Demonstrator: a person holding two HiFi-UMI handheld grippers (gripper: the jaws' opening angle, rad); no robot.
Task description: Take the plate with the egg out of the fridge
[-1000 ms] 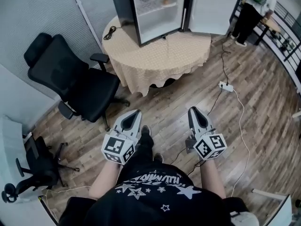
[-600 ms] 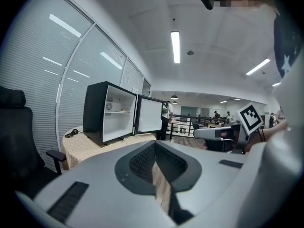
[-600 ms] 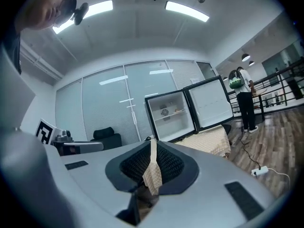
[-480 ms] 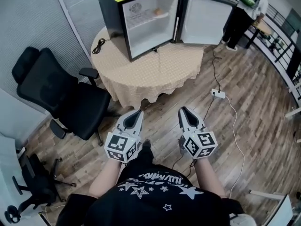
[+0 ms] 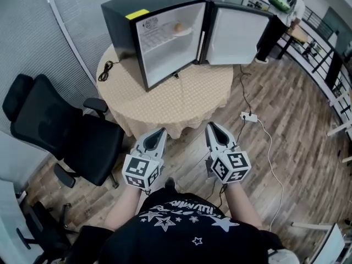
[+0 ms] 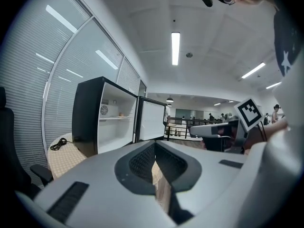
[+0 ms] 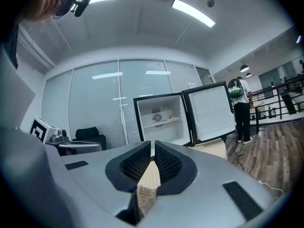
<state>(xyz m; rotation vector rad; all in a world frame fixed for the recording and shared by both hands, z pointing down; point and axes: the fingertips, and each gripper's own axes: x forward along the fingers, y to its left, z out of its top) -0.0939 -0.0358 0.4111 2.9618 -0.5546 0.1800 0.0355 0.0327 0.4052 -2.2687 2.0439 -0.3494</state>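
- Boxy mini fridge [image 5: 124,10]: black shell, white interior and white door lining; yellow sticker [image 5: 137,14] on its top.
- Small rounded egg [image 5: 177,26] on the fridge shelf: pale orange-tan.
- Round table's cloth [image 5: 187,98]: beige, fine check pattern.
- Coiled cable [image 5: 104,71] at the tabletop's left edge: black.
- Padded office chair [image 5: 60,131]: black.
- Plank floor [image 5: 291,114]: brown wood grain.
- Handheld left gripper [image 5: 160,131] and right gripper [image 5: 212,126]: light grey, black pads; cubes with black-and-white squares.
- Person's shirt [image 5: 176,224]: black, white stars.
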